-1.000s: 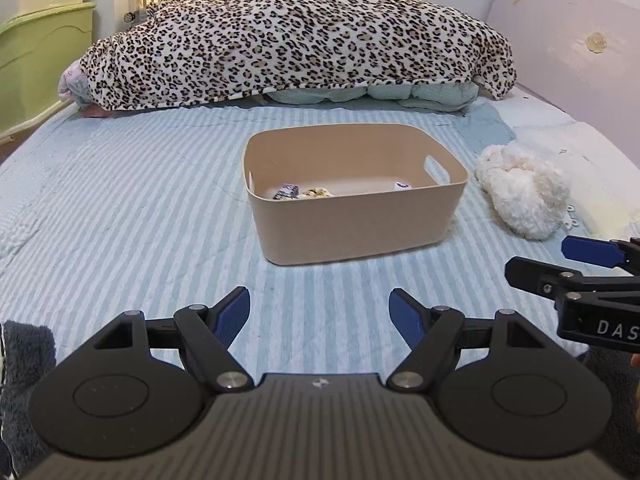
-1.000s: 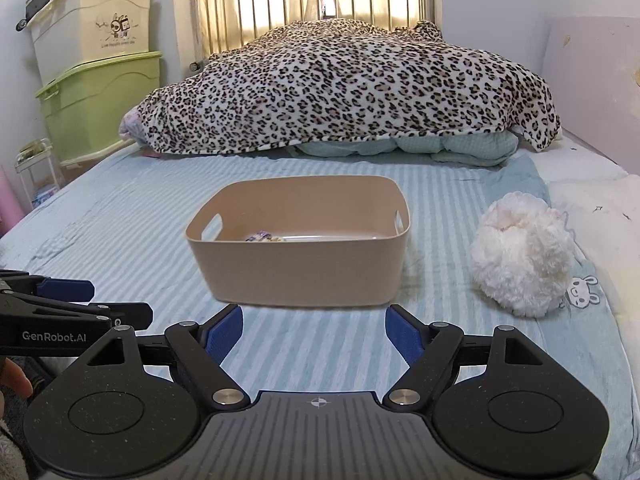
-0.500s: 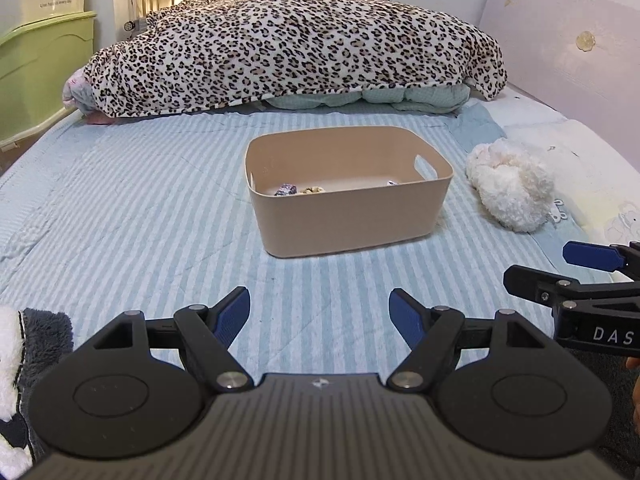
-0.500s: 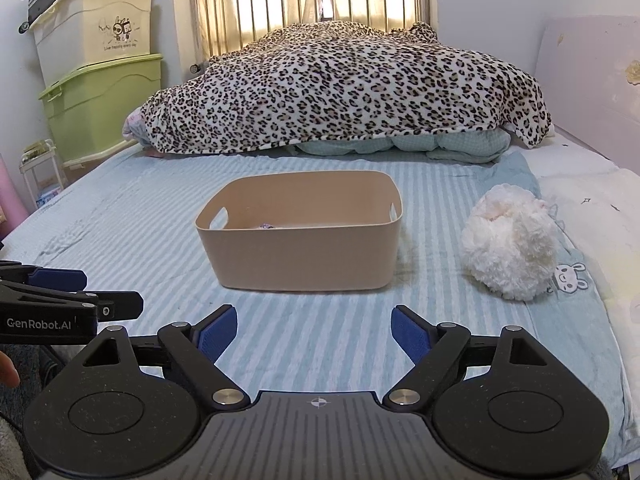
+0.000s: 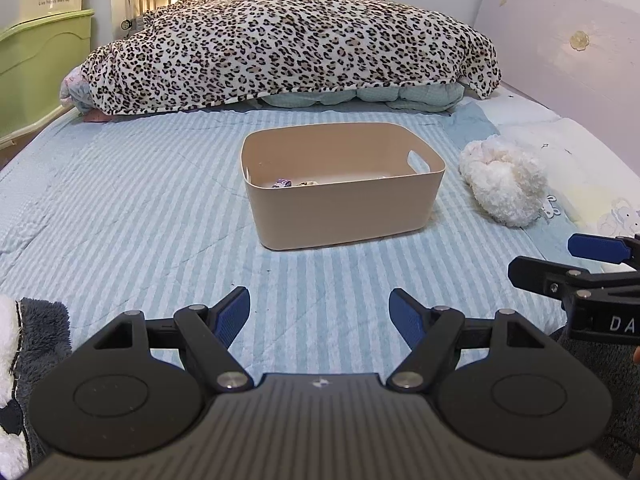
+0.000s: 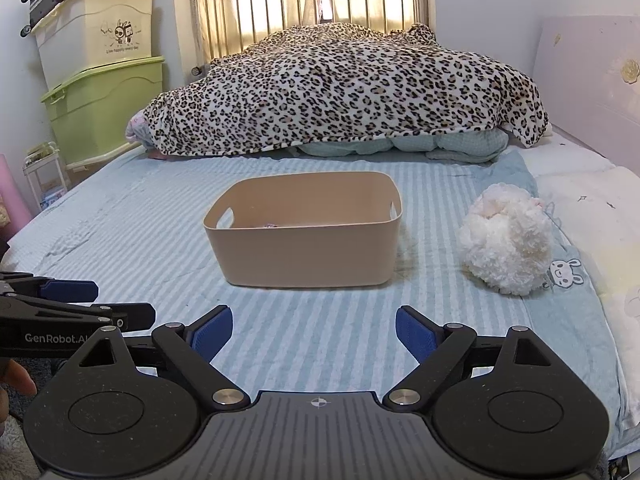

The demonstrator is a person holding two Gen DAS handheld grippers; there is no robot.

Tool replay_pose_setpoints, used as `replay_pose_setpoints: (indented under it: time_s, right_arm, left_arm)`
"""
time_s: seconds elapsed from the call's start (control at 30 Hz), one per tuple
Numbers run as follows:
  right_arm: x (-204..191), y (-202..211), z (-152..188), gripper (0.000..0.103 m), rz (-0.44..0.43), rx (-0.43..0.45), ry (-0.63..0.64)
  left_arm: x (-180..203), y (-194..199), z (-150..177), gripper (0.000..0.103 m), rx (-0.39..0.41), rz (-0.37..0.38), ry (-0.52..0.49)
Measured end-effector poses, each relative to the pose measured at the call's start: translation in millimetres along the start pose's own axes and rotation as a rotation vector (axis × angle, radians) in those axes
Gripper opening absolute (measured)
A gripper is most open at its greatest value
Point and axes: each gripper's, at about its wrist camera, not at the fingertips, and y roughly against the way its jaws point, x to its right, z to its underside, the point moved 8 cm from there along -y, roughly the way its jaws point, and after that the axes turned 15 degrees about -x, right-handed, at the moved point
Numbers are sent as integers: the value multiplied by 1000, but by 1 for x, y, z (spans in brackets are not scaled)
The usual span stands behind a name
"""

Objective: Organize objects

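Observation:
A beige plastic bin (image 5: 344, 196) sits in the middle of the striped blue bed; it also shows in the right wrist view (image 6: 308, 236). A few small items (image 5: 294, 183) lie on its floor. A fluffy white plush (image 5: 502, 178) lies on the bed right of the bin, also seen in the right wrist view (image 6: 506, 244). My left gripper (image 5: 320, 314) is open and empty, well in front of the bin. My right gripper (image 6: 314, 334) is open and empty, also short of the bin. Each gripper shows at the other view's edge.
A leopard-print blanket (image 6: 344, 92) is heaped across the far end of the bed. Green and cream storage boxes (image 6: 100, 80) stand at the left wall. A headboard panel (image 5: 560, 52) stands at the right. A dark fuzzy cloth (image 5: 36, 340) lies at the near left.
Both grippers have pulled back from the bin and risen a little; the bin and plush look smaller and farther. Jaws stay open.

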Motion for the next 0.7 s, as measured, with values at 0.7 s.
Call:
replay_pose_setpoints:
  time_s: [0.7]
  right_arm:
    - [5, -9, -1, 90, -8, -25, -14]
  left_arm:
    - [-3, -3, -3, 86, -9, 18, 9]
